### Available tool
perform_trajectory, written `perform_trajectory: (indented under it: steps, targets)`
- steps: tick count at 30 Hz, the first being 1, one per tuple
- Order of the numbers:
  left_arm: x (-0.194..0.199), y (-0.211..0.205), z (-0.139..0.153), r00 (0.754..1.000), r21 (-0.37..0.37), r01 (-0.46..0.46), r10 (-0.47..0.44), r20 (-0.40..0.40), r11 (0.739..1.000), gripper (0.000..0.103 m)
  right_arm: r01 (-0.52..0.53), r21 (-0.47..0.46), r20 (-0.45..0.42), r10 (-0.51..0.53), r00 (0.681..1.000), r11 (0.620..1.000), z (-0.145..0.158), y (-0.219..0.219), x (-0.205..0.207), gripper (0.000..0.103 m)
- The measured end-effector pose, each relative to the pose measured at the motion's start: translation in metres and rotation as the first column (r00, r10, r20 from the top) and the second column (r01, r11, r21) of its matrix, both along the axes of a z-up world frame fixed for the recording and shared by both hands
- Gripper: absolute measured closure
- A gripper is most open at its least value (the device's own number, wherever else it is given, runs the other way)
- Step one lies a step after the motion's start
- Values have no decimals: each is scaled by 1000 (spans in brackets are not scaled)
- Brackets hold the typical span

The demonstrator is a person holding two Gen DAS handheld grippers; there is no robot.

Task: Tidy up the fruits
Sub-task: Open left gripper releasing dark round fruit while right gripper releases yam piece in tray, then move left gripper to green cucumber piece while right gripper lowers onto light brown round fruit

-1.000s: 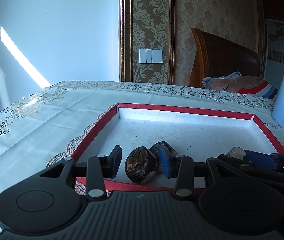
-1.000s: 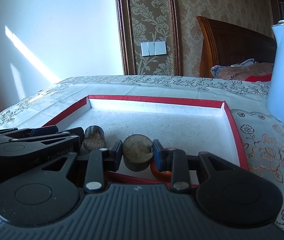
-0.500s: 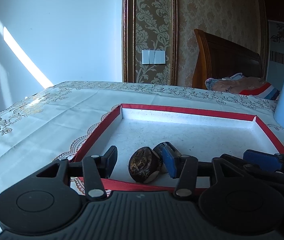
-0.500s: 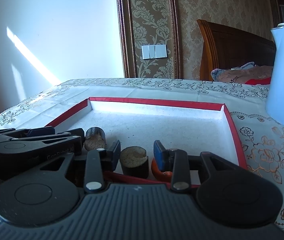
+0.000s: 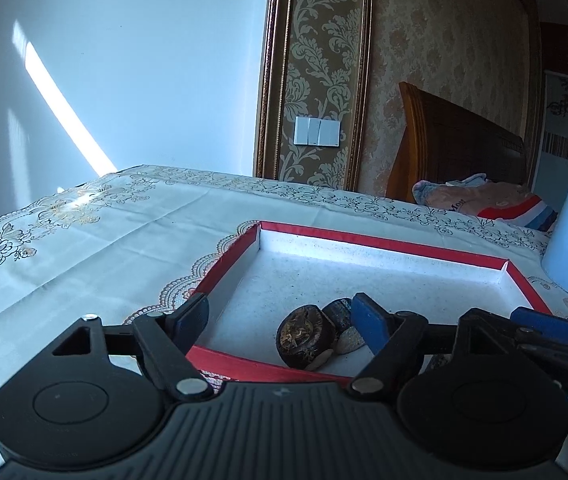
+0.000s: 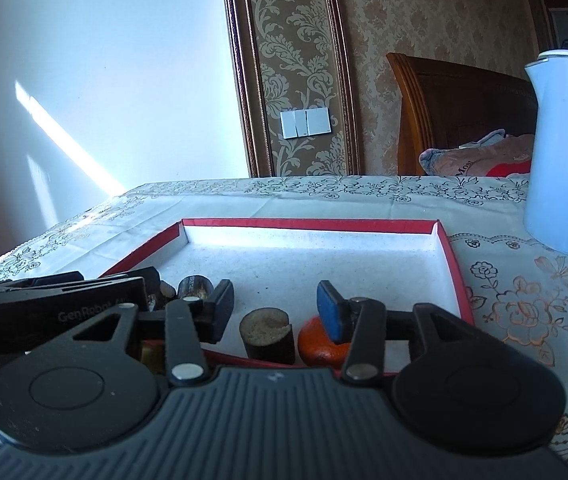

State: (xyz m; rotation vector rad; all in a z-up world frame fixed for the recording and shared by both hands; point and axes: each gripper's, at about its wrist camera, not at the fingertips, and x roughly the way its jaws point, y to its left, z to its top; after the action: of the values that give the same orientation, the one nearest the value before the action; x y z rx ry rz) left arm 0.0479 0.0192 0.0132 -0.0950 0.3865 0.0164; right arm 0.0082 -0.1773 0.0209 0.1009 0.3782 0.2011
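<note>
**Fruits lie loose in the red-rimmed tray, both grippers opening**

Fruits sit at the near edge of the tray (image 6: 449,256). Between your right gripper (image 6: 274,310) fingers stands one brown cut piece (image 6: 268,332), touched by neither pad; the jaws are opening. One orange fruit (image 6: 317,344) lies just right of it, partly behind the right finger (image 6: 329,312).

Your left gripper (image 5: 280,318) is also opening, its jaws already wide. One dark round fruit (image 5: 303,336) rests between them, free of both pads, with a second dark piece (image 5: 337,312) touching it on the far right side.

Farther out you have one white kettle (image 6: 563,152) on the patterned tablecloth (image 5: 84,240), right of the tray.
</note>
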Motion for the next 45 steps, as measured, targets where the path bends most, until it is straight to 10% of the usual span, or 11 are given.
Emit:
perform_trajectory:
  steps: [18,31,45]
  targets:
    - [-32,58,-4,999,-163,-34,35,2,986,19,12,0,-87,-12,996,1000,0,-56,-67,43]
    - [-29,59,-6,999,-165,-39,37,-15,986,19,-96,-158,-185,66,981,983,-13,-37,-57,60]
    - [-36,54,-8,999,-115,25,-30,-45,993,18,-99,-101,-222,74,972,990,-21,-40,-40,77]
